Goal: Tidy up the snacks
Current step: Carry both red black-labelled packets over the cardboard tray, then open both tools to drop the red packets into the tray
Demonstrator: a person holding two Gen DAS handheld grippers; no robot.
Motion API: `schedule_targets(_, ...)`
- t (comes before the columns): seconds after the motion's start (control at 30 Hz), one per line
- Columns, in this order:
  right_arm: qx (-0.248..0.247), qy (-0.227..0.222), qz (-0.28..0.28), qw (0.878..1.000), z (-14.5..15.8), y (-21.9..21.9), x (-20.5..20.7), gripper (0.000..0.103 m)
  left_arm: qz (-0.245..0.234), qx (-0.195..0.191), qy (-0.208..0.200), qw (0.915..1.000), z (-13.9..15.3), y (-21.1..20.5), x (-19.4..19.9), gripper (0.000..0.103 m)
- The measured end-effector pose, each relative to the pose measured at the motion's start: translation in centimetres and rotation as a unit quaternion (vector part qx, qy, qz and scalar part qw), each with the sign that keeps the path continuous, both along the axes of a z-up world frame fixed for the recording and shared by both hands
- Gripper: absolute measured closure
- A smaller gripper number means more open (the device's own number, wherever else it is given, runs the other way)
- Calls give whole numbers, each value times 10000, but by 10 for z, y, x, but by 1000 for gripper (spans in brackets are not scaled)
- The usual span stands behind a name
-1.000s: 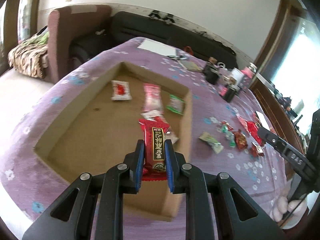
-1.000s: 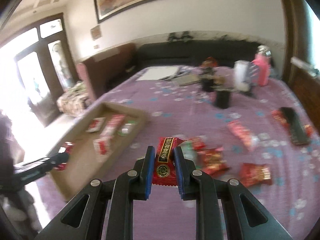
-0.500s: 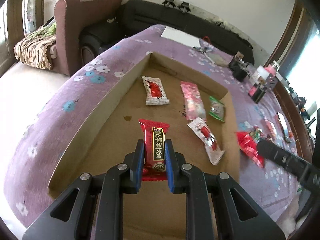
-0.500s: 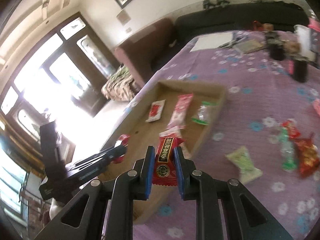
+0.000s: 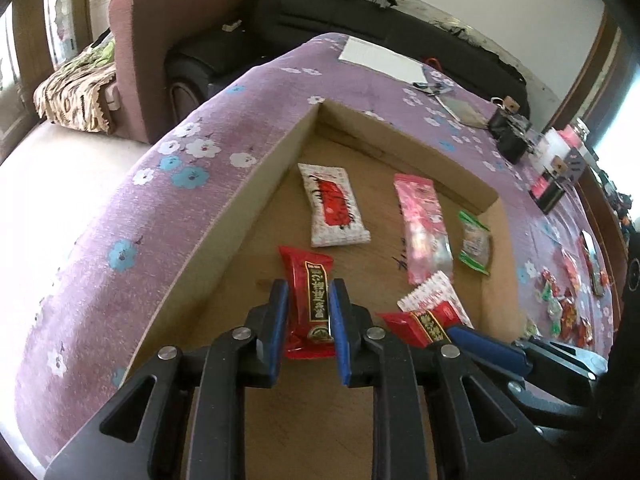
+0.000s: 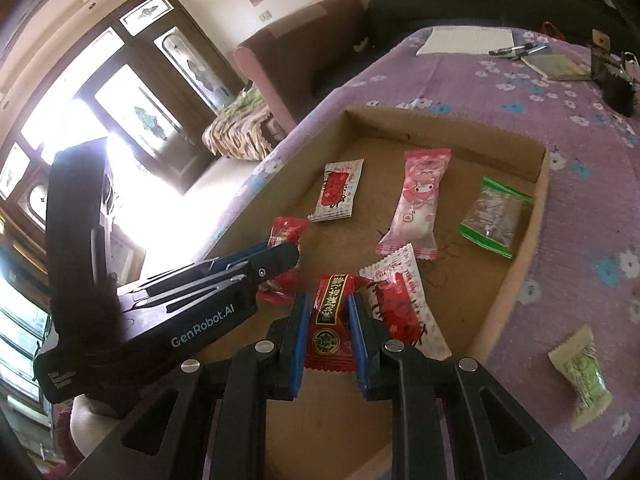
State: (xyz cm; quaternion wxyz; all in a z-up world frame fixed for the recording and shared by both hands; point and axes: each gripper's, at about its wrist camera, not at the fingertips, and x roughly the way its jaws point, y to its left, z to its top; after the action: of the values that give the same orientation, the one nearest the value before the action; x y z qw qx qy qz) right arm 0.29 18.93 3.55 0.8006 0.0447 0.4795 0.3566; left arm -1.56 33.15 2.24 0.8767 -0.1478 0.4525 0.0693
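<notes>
A red snack packet [image 5: 310, 308] is pinched across its middle by the left hand-held gripper [image 5: 309, 312], and a matching red packet [image 6: 330, 318] is pinched likewise by the right hand-held gripper [image 6: 329, 322], both held over the cardboard box [image 6: 516, 264] on the purple-clothed surface [image 5: 168, 216]. The packets are judged light, soft and crinkly, with slippery film and possibly crushable contents. A gentle hold across the padded middle is therefore judged better than one at the sealed ends.
</notes>
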Motion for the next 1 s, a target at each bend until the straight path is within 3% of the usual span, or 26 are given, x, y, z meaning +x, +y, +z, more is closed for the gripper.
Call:
schedule_targets(0.13, 24, -72, 35, 10000, 1, 0, -3, 76, -12, -172, 17, 9998, -2, 6, 1, 73)
schedule_targets(0.37, 245, -336, 8, 9991, 21, -18, -20, 67, 75, 571, 269, 9980, -9, -4, -8, 67)
schedule_targets(0.53, 430, -469, -170, 9978, 34, -46, -29, 65, 133, 472, 234, 9985, -9, -4, -25, 67)
schedule_targets(0.63, 483, -598, -276, 9967, 42, -67, -34, 65, 325, -239, -84, 9992, 2, 10, -47, 67)
schedule_targets(0.67, 512, -674, -308, 9959, 46, -75, -34, 65, 440, -320, -285, 9981, 13, 12, -63, 67)
schedule_targets(0.7, 539, -772, -338, 9950, 51, -82, -34, 65, 481, -339, -451, 9972, 22, 10, -75, 67)
schedule_targets(0.77, 566, -1025, -413, 9923, 61, -95, -31, 51, 614, -388, -785, 9943, 44, 6, -110, 67)
schedule_targets(0.83, 599, -1402, -452, 9873, 68, -110, -30, 45, 715, -413, -991, 9916, 64, 0, -143, 63)
schedule_targets(1.0, 293, -2202, -813, 9716, 55, -131, -36, 45, 1323, -84, -1371, 9816, 106, -17, -212, 50)
